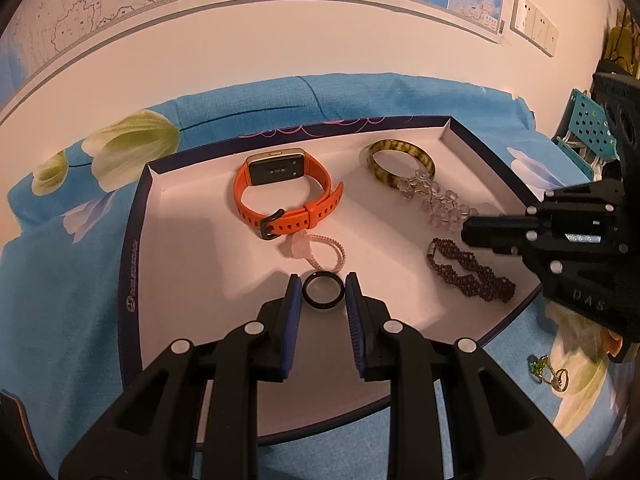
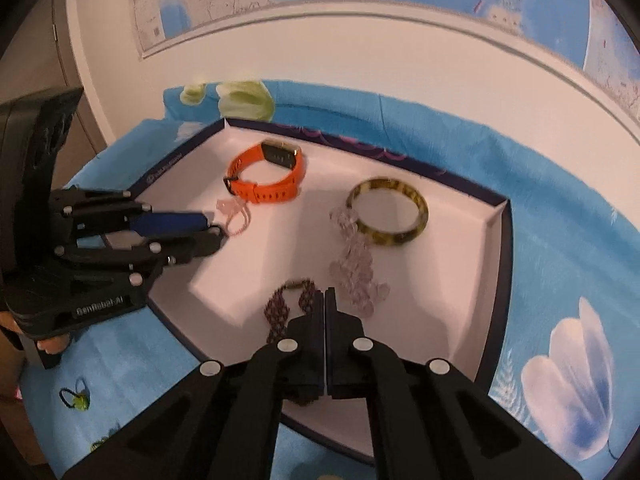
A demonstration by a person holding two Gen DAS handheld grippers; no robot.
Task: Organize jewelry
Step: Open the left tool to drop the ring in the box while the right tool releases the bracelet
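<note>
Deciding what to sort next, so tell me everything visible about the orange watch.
The orange watch has a ribbed, rubbery-looking strap buckled into a closed loop with a dark buckle, and a rectangular gold-edged case with a dark face. It rests on its side in the tray's far left part. A pale pink charm bracelet lies against its buckle end.

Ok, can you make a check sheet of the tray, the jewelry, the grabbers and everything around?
Surface: white tray on blue flowered cloth.
Job's things: watch, bangle, clear beads, dark bracelet, pink cord in tray.
Clutter: green trinkets on cloth, outside tray.
Grippers: left gripper shut on black ring; right gripper shut, empty, by dark bracelet.
Cables: nothing seen.
Surroundings: wall map, sockets, teal rack.
</note>
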